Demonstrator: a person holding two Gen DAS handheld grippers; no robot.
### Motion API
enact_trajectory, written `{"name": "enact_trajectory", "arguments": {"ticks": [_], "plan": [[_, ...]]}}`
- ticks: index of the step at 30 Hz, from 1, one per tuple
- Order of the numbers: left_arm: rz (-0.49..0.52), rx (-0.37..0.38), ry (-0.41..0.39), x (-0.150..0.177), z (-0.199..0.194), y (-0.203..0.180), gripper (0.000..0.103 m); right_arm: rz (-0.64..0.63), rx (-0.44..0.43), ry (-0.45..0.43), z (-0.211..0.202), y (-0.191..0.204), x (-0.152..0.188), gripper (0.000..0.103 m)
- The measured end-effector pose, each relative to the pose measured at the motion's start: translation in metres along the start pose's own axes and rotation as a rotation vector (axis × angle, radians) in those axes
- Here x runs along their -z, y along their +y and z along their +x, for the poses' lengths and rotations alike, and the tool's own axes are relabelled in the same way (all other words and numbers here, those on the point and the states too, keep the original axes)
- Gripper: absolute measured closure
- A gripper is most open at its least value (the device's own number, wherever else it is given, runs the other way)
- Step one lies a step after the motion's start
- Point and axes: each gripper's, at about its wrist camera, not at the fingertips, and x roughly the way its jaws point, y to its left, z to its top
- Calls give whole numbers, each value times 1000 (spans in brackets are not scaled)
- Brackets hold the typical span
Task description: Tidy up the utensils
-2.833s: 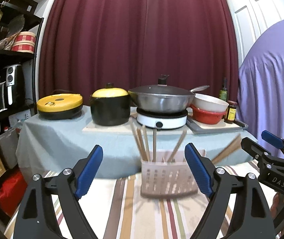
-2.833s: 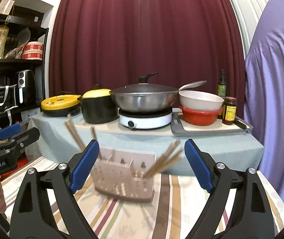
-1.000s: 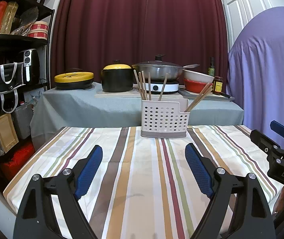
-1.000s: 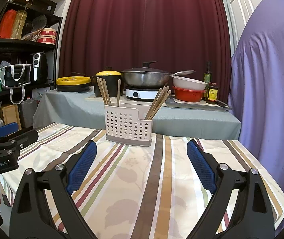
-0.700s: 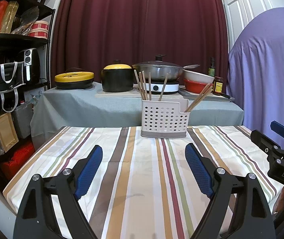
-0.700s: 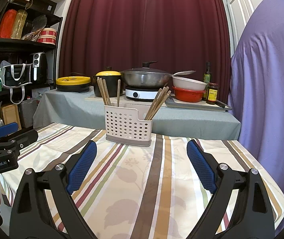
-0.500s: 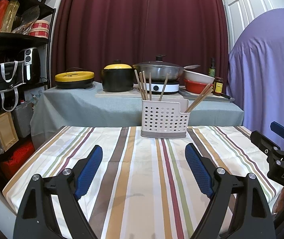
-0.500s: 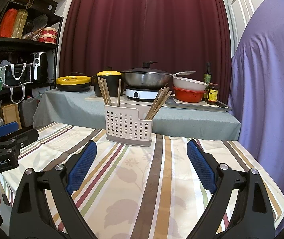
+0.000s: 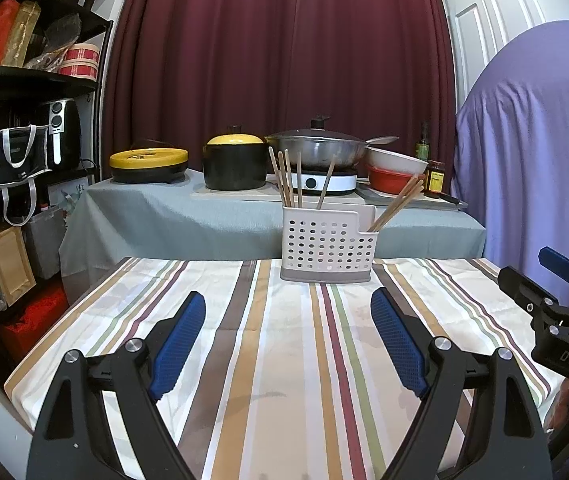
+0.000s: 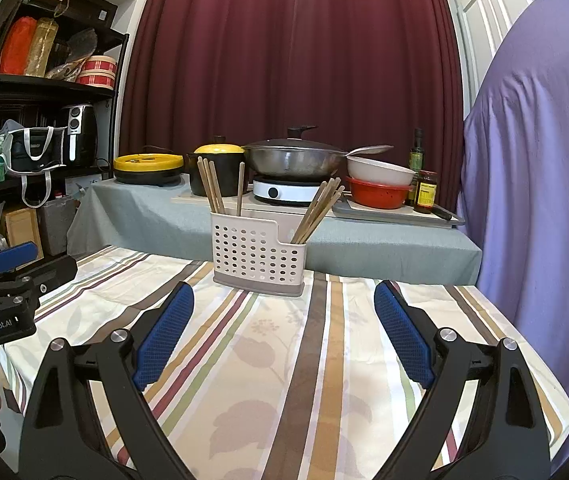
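Note:
A white perforated utensil holder [image 9: 326, 244] stands at the far edge of the striped tablecloth [image 9: 284, 360]; it also shows in the right wrist view [image 10: 258, 254]. Several wooden chopsticks [image 9: 286, 178] stand in its taller left compartment, and more chopsticks [image 9: 398, 204] lean right out of its lower right compartment. My left gripper [image 9: 288, 332] is open and empty, well back from the holder. My right gripper [image 10: 284, 330] is open and empty, also back from it.
Behind the table a grey-covered counter [image 9: 164, 208] carries a yellow-lidded pan [image 9: 148, 162], a black pot [image 9: 234, 162], a wok on a hotplate [image 9: 318, 152], stacked bowls [image 9: 394, 164] and bottles. Shelving [image 9: 24, 140] stands left. A purple draped shape [image 9: 532, 140] stands right.
Since 2.8 s ago both grippers have pulled back from the holder, which now looks smaller and farther. Over the last second nothing has visibly moved.

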Motion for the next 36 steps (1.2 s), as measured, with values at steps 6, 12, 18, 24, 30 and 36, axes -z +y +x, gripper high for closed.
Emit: {"name": "enact_trajectory", "arguments": {"ticks": [6,12,18,24,30,36], "plan": [[1,0,-2,-1,-1,0,20,1,0,0,0,0,0,13],[-12,-1,-2,-2,-1,3,19,0,0,0,0,0,0,13],[-29,16,34,-1,7,4,16,-4,-2,3,-1,2,-1,13],[-28,22,19,-1,5,4,16,-5,-3,4,-1,3,-2,13],[-29,21,40,-2,13,5,16,-9,-3,16,5,1,0,13],[-48,25,129,5,41,15,16,0,10,47,20,-8,5,12]]}}
